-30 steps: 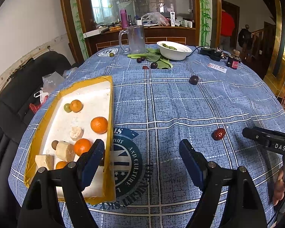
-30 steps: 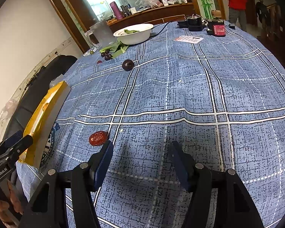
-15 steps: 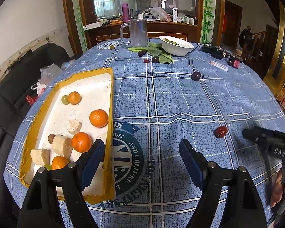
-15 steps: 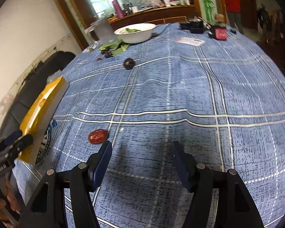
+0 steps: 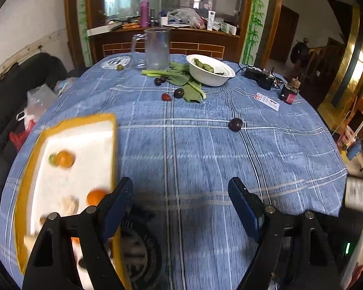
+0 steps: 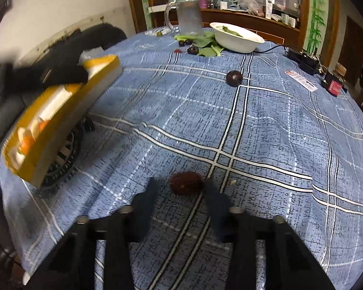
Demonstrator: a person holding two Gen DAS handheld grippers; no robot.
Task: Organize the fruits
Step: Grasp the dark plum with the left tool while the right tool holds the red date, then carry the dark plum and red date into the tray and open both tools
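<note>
As its jaws are closing, the right hand-held gripper (image 6: 180, 189) brackets the red date (image 6: 186, 183).

No text can be read for certain. A white paper slip (image 5: 267, 101) with a red end lies on the far right of the tablecloth (image 5: 205, 149), its black print too small to make out. A round printed emblem (image 5: 115, 61) sits at the cloth's far left edge, and another, blurred one (image 6: 63, 154) lies beside the yellow tray (image 6: 60, 111); neither is legible.
</note>
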